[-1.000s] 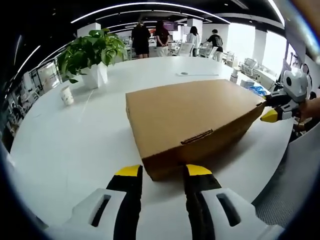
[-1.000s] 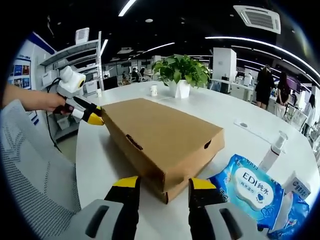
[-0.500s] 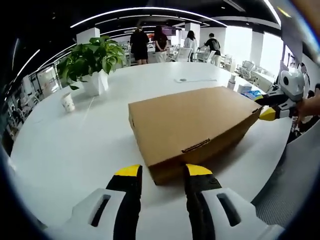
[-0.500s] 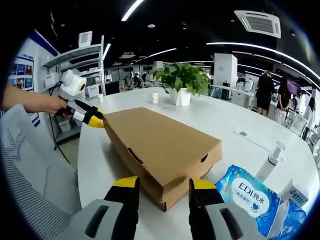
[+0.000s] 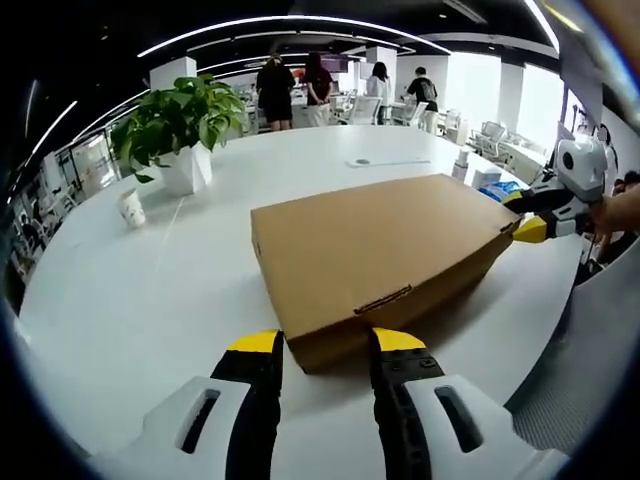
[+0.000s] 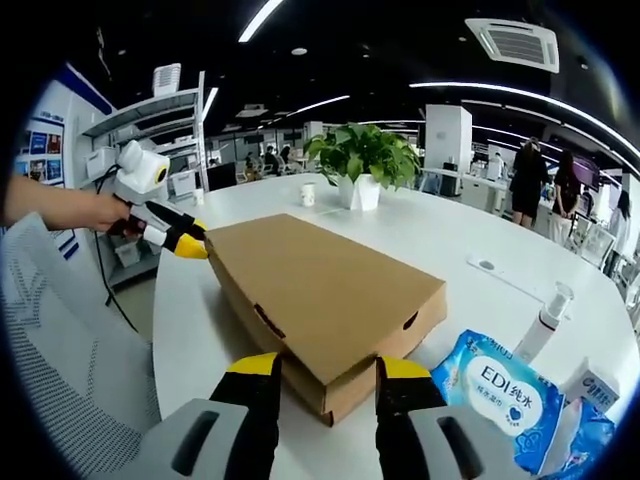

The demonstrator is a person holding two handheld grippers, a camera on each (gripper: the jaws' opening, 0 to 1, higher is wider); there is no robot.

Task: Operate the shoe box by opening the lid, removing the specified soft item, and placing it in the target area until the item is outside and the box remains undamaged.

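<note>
Box, lid closed, runs lengthwise between left tool and right tool, both wide.

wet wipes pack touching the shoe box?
Apart. The right gripper view shows white table between the wet wipes pack and the shoe box.

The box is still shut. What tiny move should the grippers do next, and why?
Probably lift the lid's front edge a little with the left gripper. The shoe box is closed, and both open grippers, the right gripper too, sit at its corners gripping nothing.
</note>
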